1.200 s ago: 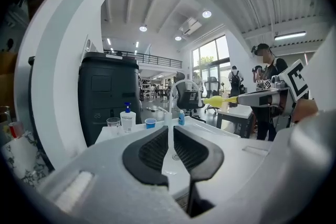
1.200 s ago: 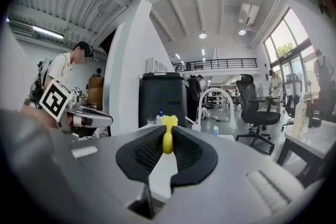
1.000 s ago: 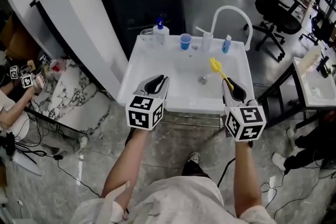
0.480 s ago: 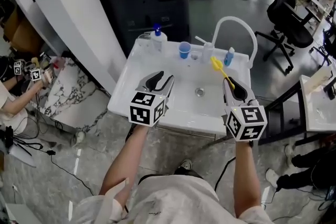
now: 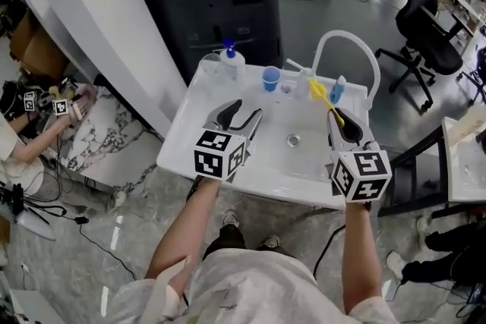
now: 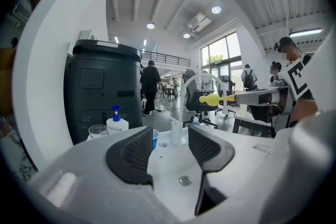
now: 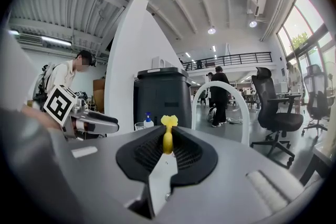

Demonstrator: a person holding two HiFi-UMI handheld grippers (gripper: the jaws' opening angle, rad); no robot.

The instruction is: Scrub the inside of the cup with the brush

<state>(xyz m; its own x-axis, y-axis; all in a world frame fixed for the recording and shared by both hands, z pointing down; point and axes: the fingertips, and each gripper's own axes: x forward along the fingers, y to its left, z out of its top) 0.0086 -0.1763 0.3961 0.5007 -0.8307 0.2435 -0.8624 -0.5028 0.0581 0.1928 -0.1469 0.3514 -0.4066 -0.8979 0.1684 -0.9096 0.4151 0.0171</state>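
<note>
Left gripper (image 5: 244,116): jaws spread, just been opening, nothing between them, over the white sink (image 5: 269,159).
Cup (image 5: 270,78): blue, upright on the sink's back ledge, apart from both grippers.
Brush (image 5: 322,96): yellow, head pointing toward the ledge.
Right gripper (image 5: 334,116): pinching the brush handle.

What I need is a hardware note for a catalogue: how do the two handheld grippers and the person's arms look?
The left gripper and the right gripper each have a pale grey shell and two black ribbed fingers. A white cube with black square markers sits at each one's rear. The person wears a cream short-sleeved top; the forearms are uncovered.
</note>
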